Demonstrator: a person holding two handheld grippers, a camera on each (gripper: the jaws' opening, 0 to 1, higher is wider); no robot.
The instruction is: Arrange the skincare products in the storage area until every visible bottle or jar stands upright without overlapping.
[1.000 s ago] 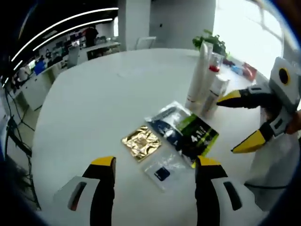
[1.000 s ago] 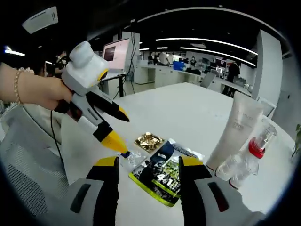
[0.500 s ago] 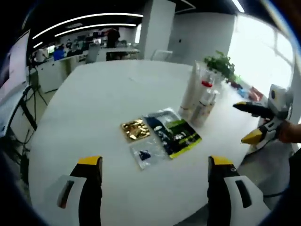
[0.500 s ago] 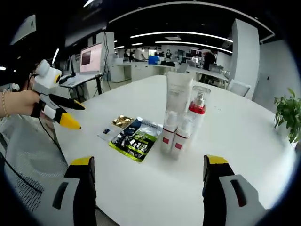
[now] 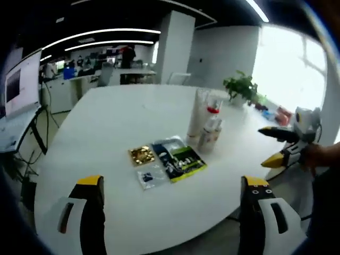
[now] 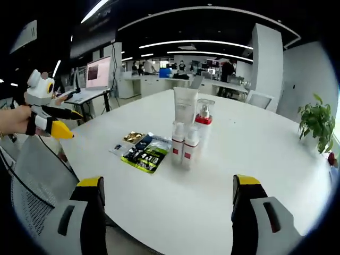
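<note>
While both grippers, left [image 5: 170, 186] and right [image 6: 167, 183], hang wide apart and empty, upright bottles [image 6: 185, 142] cluster mid-table beside flat sachets [image 6: 143, 153]; light, slick, tippy — grip low on bodies.

White tube [image 6: 185, 105], red-collared pump bottle [image 6: 202, 118] and two small bottles [image 6: 184, 149] upright, clustered mid-table

Two facing views, pulled back from the counter [image 5: 106, 133]
Each looks forward across it; both share the bottles [image 6: 187, 133] and sachets [image 5: 170, 159].
</note>
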